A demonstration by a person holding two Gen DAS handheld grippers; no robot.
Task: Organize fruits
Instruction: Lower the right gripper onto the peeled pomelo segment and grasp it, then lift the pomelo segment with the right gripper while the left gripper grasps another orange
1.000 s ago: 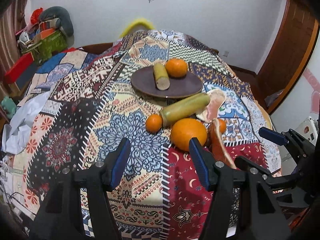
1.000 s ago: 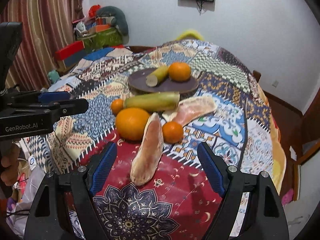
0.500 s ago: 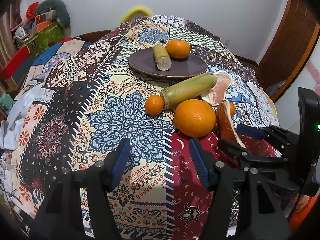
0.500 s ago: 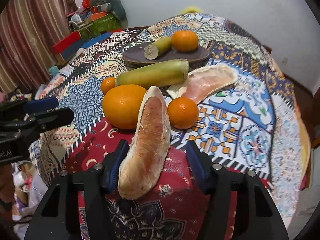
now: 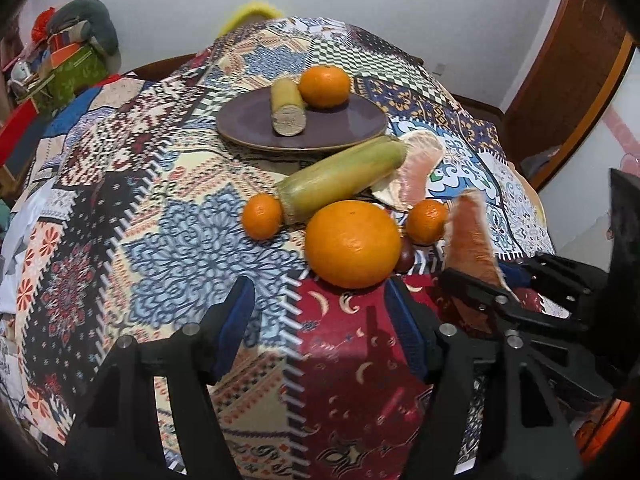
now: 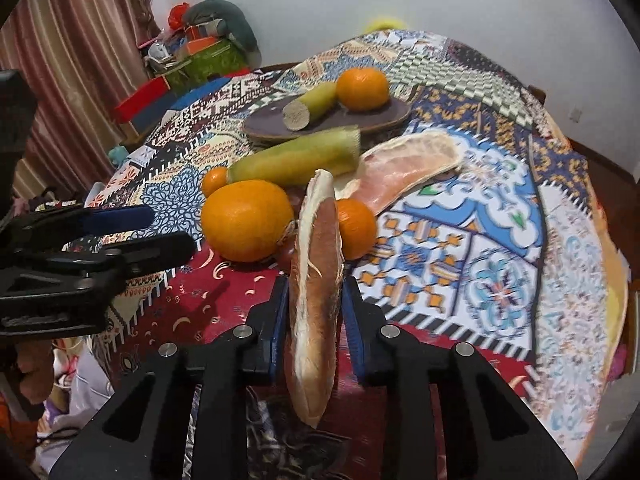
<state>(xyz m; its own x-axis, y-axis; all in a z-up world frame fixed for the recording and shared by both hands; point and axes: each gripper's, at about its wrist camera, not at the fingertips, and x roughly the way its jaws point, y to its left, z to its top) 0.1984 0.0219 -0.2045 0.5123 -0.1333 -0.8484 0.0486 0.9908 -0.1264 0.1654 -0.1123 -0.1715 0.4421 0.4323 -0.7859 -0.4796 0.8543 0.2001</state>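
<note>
Resting on the purple plate (image 5: 248, 120), upper centre of the left wrist view, are one short sugarcane piece (image 5: 286, 107) and one mandarin (image 5: 324, 86). Below the plate on the patchwork-covered surface (image 5: 132, 208) lie a long sugarcane piece (image 5: 340, 180), a large orange (image 5: 353, 243), two small mandarins (image 5: 262, 216) (image 5: 427, 221) and a peeled pomelo segment (image 5: 418, 172). A second pomelo segment (image 6: 315, 300) stands clamped between the fingers of the right gripper (image 6: 314, 312), low centre in the right wrist view. The left gripper (image 5: 320, 320) hangs with its fingers spread wide, holding nothing, just below the large orange. Striped curtains (image 6: 68, 72) fill the upper left of the right wrist view, beside a pile of boxes (image 6: 196, 54) against the white wall (image 6: 500, 8).
</note>
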